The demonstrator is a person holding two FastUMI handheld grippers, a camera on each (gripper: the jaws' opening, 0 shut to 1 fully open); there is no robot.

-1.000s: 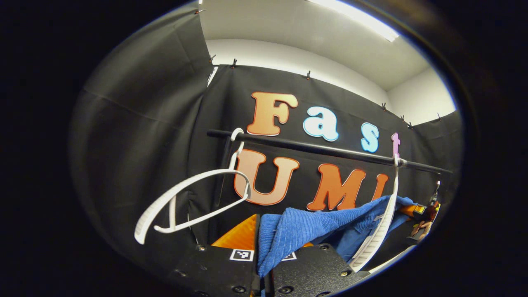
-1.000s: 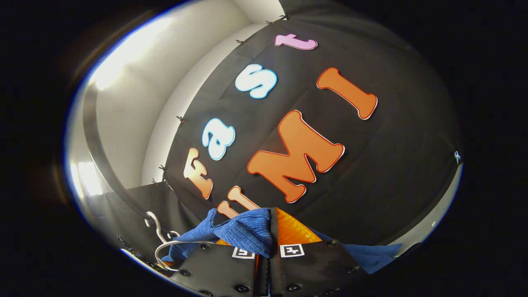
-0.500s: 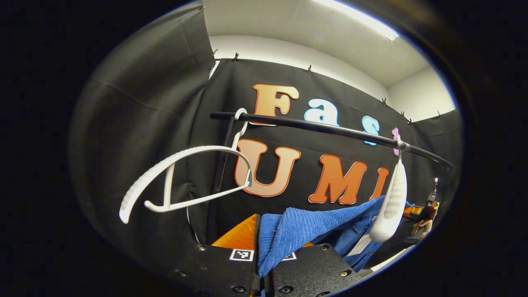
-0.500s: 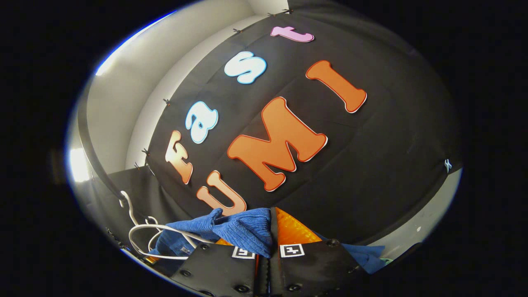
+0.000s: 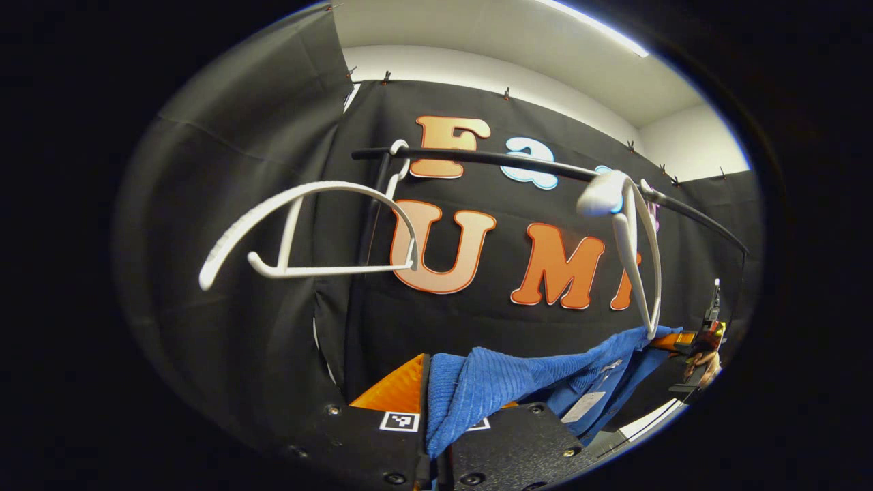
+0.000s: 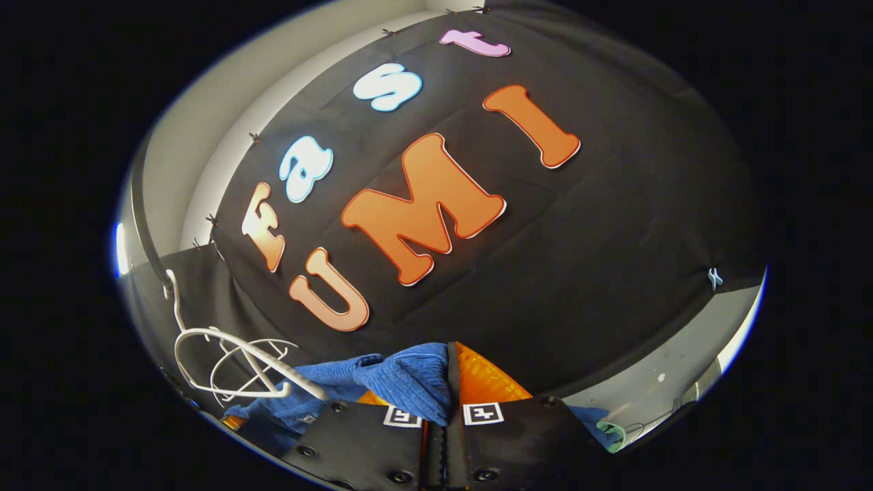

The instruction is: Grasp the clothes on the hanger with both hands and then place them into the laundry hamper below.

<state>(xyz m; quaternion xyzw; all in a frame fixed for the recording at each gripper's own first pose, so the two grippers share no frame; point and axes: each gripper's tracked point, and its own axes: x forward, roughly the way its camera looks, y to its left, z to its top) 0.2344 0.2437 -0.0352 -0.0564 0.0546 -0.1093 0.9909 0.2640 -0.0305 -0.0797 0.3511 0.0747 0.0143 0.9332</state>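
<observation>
In the left gripper view, a fold of the blue cloth (image 5: 491, 389) is squeezed between the closed fingers of the left gripper (image 5: 436, 436), and from there the cloth is stretched out to the right toward the other gripper (image 5: 696, 344), which is seen far off with a hand around it. Above the cloth, two white hangers (image 5: 307, 228) are hung on the black rail (image 5: 518, 161), and the one on the right (image 5: 631, 232) is tilted, with its lower end at the cloth. In the right gripper view, the right gripper (image 6: 447, 436) is closed on another fold of the blue cloth (image 6: 402, 382), and the white hangers (image 6: 232, 365) are seen low on the left, just beside the cloth.
</observation>
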